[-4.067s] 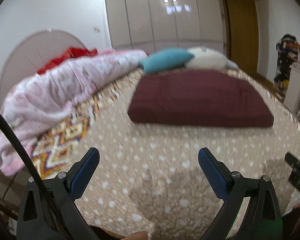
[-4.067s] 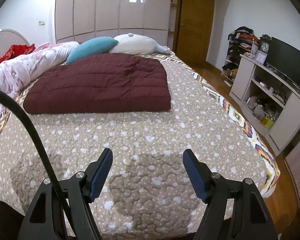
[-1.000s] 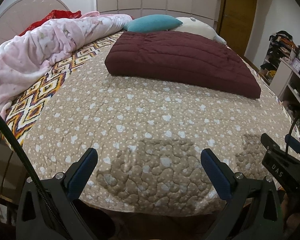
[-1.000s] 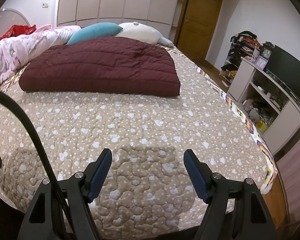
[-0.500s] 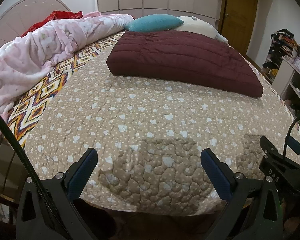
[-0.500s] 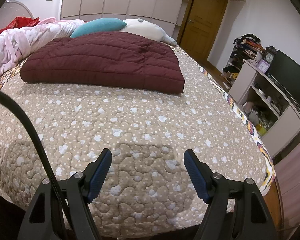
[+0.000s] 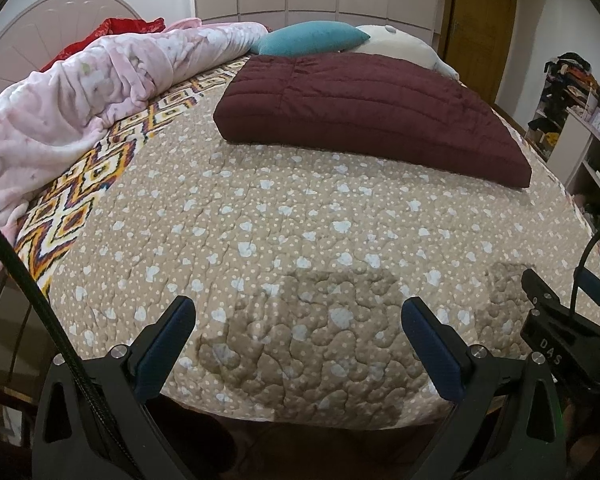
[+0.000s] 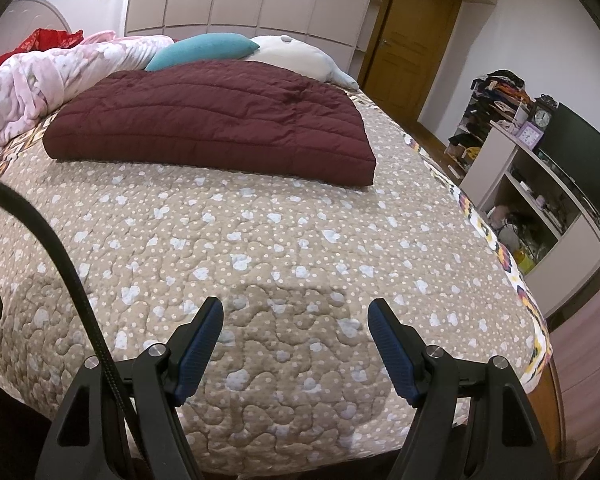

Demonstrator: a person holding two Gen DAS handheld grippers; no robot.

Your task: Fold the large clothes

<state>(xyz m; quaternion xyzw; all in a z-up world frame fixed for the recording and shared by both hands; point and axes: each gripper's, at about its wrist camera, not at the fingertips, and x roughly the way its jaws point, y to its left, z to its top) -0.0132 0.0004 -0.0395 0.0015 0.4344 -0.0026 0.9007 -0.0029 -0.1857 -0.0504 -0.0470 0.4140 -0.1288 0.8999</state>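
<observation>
A dark maroon quilted garment [image 7: 364, 108] [image 8: 216, 120] lies folded into a thick flat rectangle on the far half of the bed. My left gripper [image 7: 298, 320] hangs over the bed's near edge, open, with nothing between its blue pads. Well short of the garment, my right gripper [image 8: 296, 320] is likewise open and empty above the near edge. The right gripper's black body [image 7: 560, 332] shows at the right edge of the left wrist view.
The bed wears a beige quilted cover [image 7: 300, 220] [image 8: 284, 240]. A crumpled pink blanket [image 7: 100, 84] lies along the left side, with a teal pillow [image 8: 200, 50] and a white pillow [image 8: 296, 58] at the head. A shelf unit with a TV [image 8: 580, 160] stands right of the bed.
Over the last four seconds both grippers drew back from over the bed to its near edge. In the last second the views barely shift.
</observation>
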